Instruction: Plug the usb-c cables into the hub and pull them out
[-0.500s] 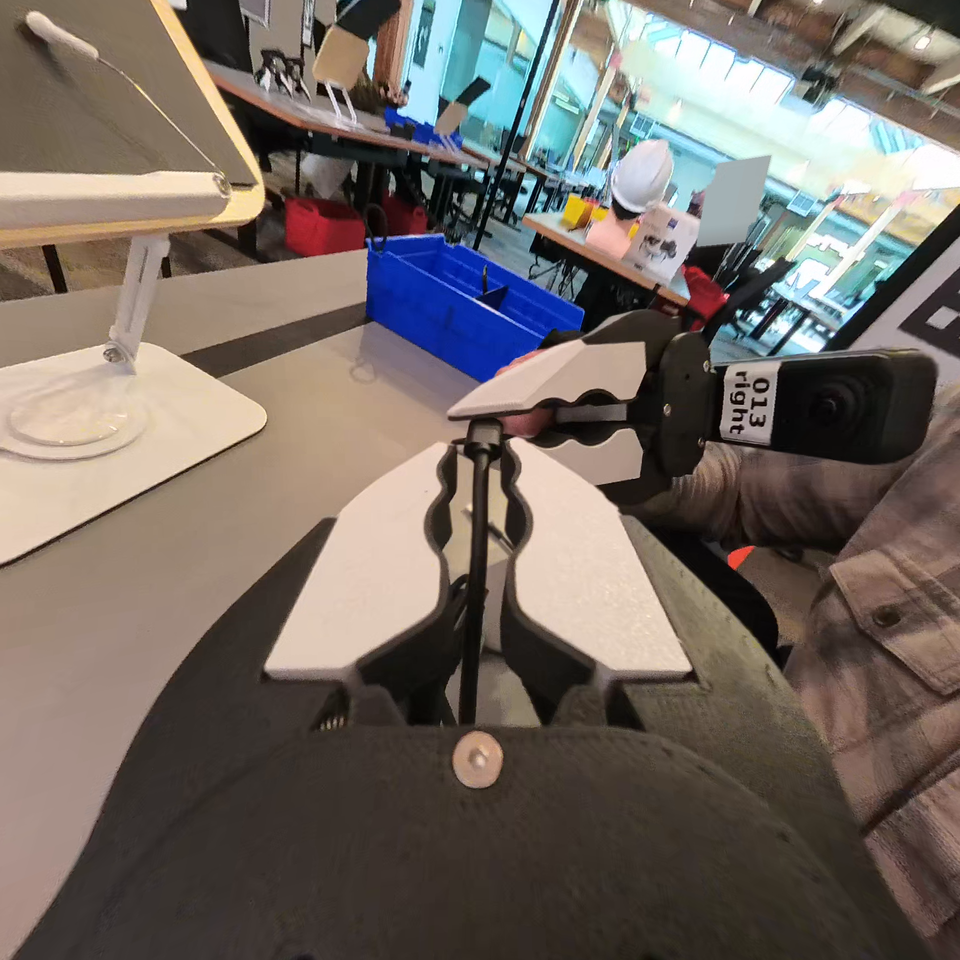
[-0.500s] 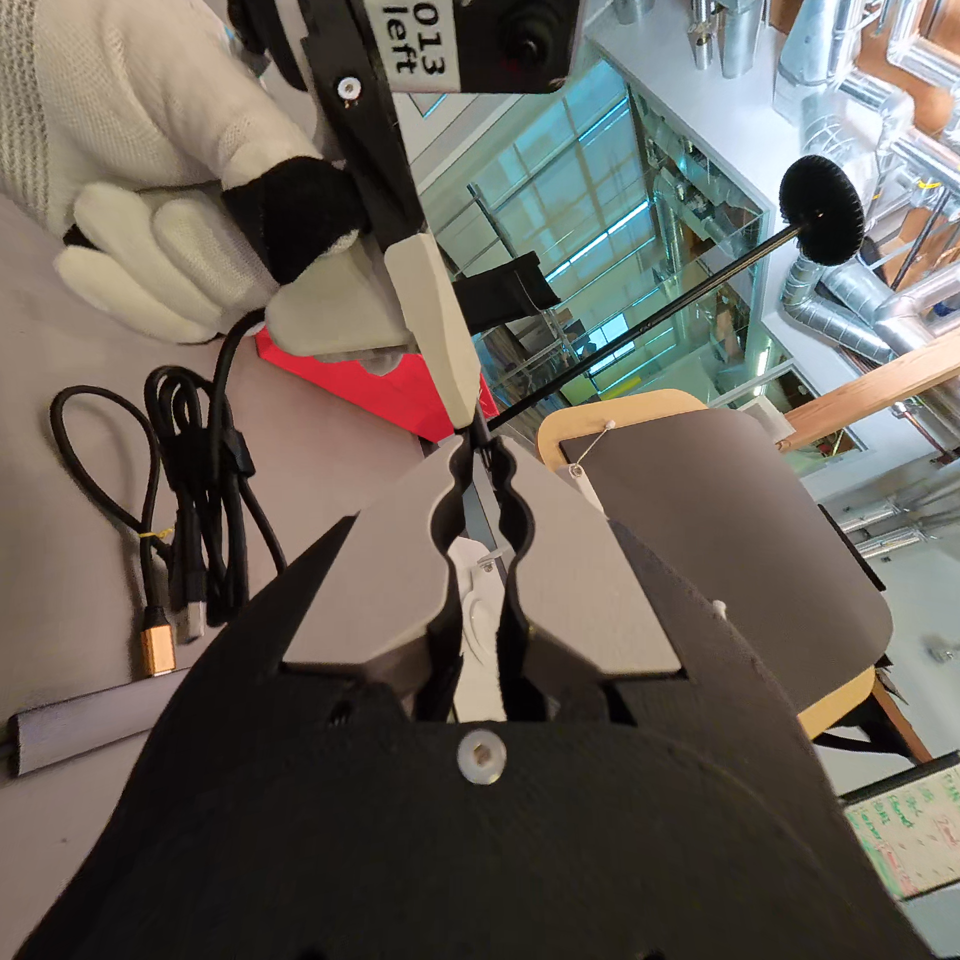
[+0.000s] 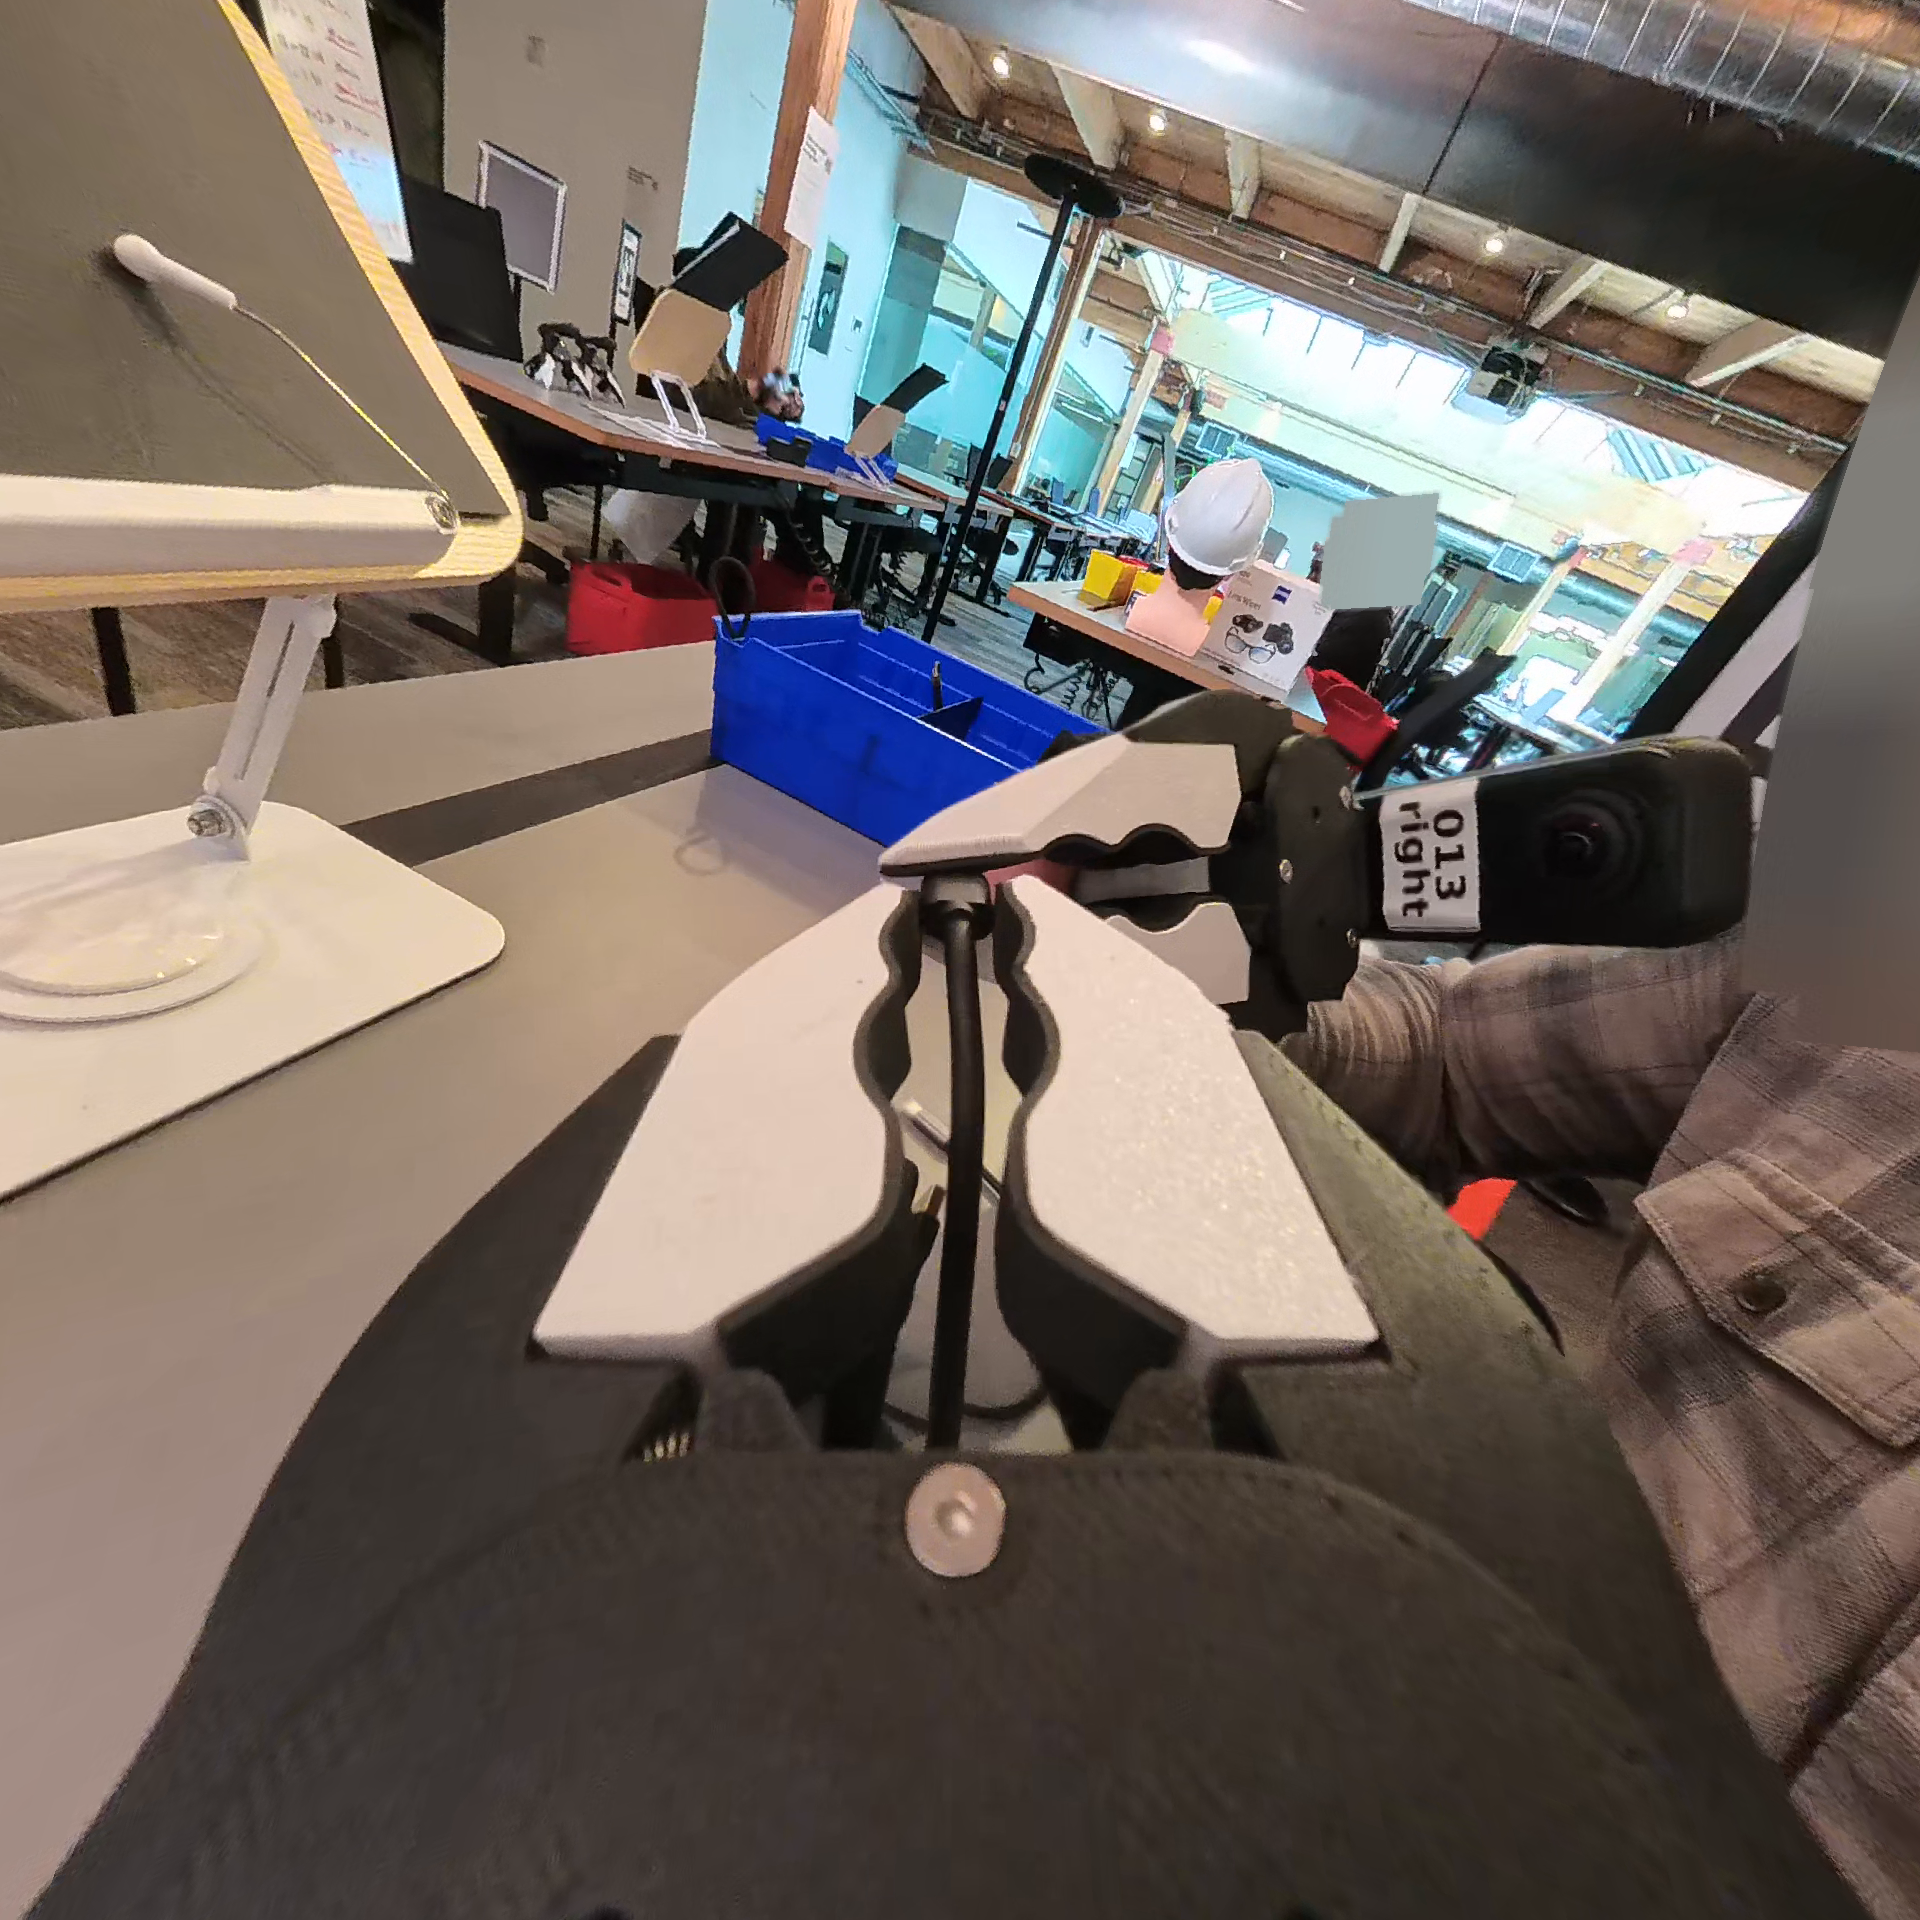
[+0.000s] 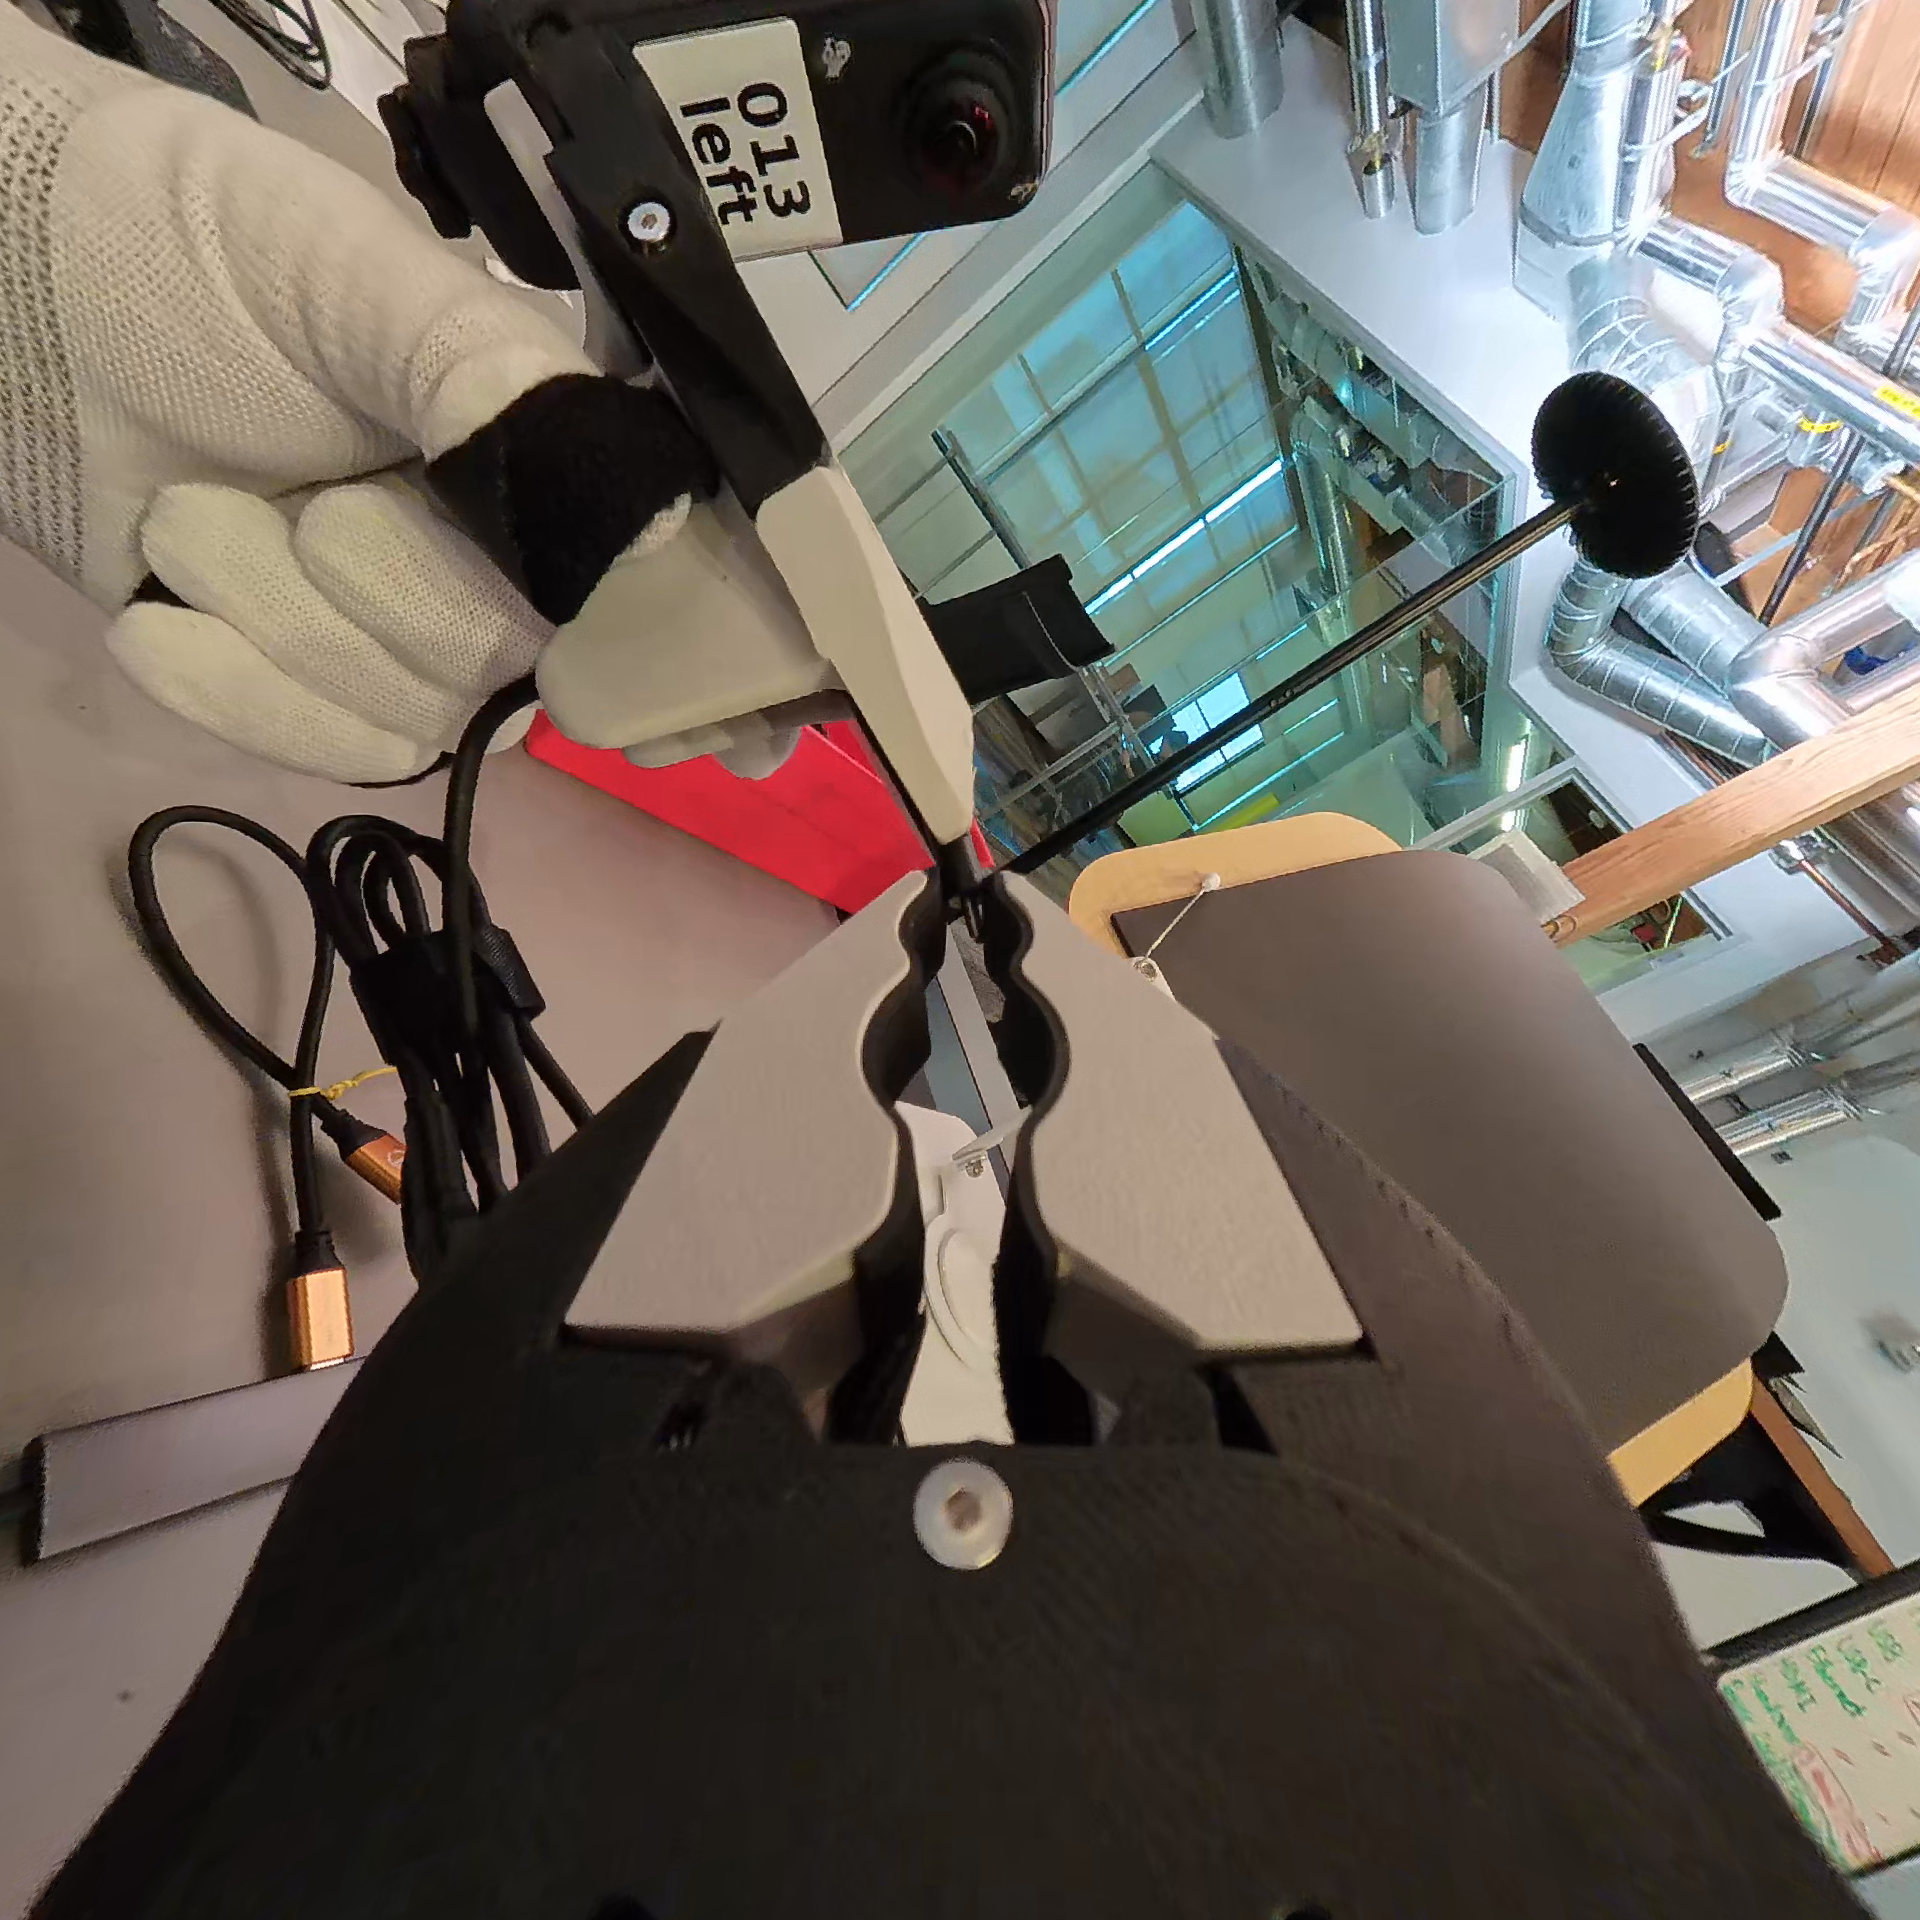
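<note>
Left wrist view: a white tablet stand (image 3: 239,966) sits at left on the grey table (image 3: 260,1247); the left gripper (image 3: 951,904) pinches a thin black USB-C cable (image 3: 961,1143) at its fingertips, and the right gripper (image 3: 904,857) meets that plug crosswise, nearly closed; its grip is unclear. Right wrist view: the slim grey hub (image 4: 156,1470) lies at lower left beside coiled black cables (image 4: 416,987).

Both grippers meet at one black cable above the grey bench

The left hand-held gripper (image 3: 954,891) pinches a black cable (image 3: 958,1143) at its tips; the right hand-held gripper (image 3: 940,868) crosses there sideways, with a blue bin (image 3: 831,717) behind and a white stand (image 3: 239,935) at left.
</note>
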`<move>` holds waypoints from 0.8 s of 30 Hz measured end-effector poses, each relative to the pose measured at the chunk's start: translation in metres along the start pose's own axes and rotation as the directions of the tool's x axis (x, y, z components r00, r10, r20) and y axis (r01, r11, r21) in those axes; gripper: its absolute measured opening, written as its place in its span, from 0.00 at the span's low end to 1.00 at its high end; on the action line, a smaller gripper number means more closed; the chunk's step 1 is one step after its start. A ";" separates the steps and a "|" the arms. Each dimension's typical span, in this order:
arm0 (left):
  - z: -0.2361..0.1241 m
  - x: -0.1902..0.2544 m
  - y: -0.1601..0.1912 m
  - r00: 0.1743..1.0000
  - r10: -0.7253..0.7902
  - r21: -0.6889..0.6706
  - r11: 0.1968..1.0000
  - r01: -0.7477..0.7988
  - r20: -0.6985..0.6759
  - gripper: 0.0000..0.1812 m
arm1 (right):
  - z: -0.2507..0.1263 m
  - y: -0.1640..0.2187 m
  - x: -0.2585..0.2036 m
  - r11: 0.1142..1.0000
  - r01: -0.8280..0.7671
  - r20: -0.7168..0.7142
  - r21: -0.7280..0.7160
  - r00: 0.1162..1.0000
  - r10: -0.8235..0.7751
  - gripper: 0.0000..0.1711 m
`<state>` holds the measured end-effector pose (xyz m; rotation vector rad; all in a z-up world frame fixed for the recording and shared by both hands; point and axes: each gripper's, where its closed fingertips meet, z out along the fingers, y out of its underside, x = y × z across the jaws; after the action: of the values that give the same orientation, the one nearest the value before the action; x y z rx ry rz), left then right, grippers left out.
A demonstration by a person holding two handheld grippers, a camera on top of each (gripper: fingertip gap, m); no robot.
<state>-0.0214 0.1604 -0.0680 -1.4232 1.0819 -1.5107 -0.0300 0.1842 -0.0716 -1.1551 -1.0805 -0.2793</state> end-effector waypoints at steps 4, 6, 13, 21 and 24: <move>-0.002 0.002 0.000 0.998 0.053 0.019 0.998 -0.053 0.033 0.07 | 0.000 -0.003 0.000 1.000 -0.016 0.013 0.022 1.000 0.015 0.03; -0.003 0.001 0.000 0.998 0.051 0.020 0.998 -0.052 0.032 0.07 | 0.001 -0.003 0.000 0.999 -0.026 0.022 0.027 0.999 0.025 0.03; -0.009 -0.005 0.000 0.995 0.073 -0.014 0.997 -0.072 0.066 0.07 | 0.003 0.005 0.003 0.999 -0.033 0.051 -0.009 0.998 0.034 0.16; -0.032 -0.013 0.001 0.980 0.155 -0.123 0.983 -0.140 0.126 0.07 | -0.015 0.005 0.008 0.992 -0.125 0.206 -0.026 0.970 0.128 0.25; -0.032 -0.009 0.007 0.971 0.208 -0.178 0.966 -0.185 0.120 0.07 | -0.016 -0.010 0.003 0.992 -0.121 0.259 0.015 0.959 0.113 0.17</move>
<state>-0.0528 0.1690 -0.0777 -1.4616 1.2465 -1.1867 -0.0265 0.1676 -0.0630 -1.2466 -1.2332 -0.0179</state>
